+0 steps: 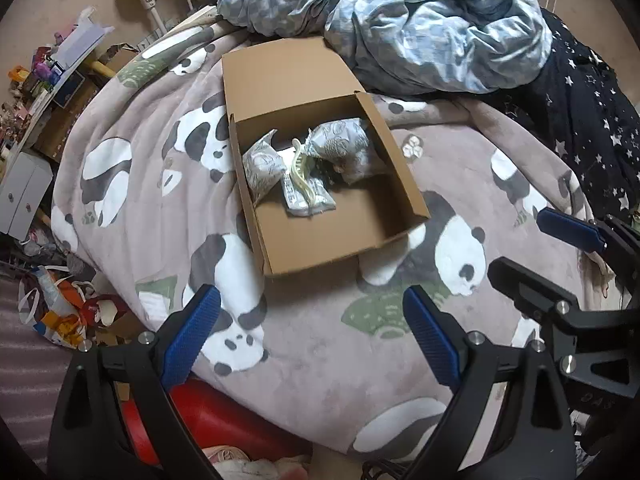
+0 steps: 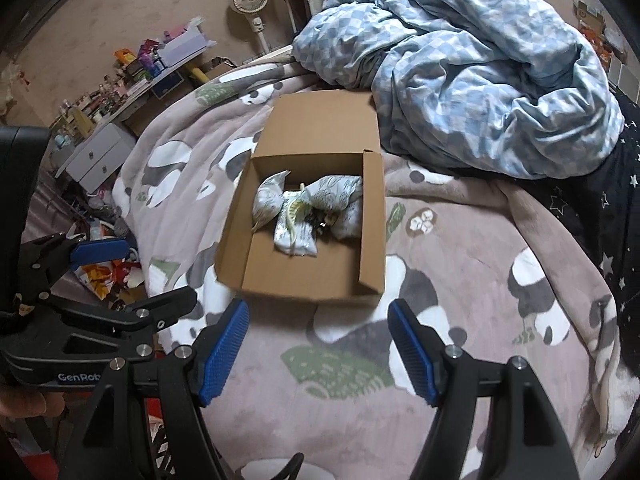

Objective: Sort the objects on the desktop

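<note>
Both your claws hover spread and empty over the bed (image 1: 320, 360): the left claw (image 1: 312, 336) near the box's (image 1: 332, 236) front edge, the right claw (image 2: 320, 344) likewise. In the box lie soft printed pouches (image 1: 340, 140) and a pale hair clip (image 1: 300, 176). The pouches look light and squashy, so pinch a gathered corner. The clip seems stiff, slick plastic; take its spine.

An open cardboard box (image 1: 320, 236) lies ahead of the hand-held gripper (image 1: 312, 332), holding patterned pouches (image 1: 340, 140) and a cream hair claw (image 1: 300, 168).
</note>
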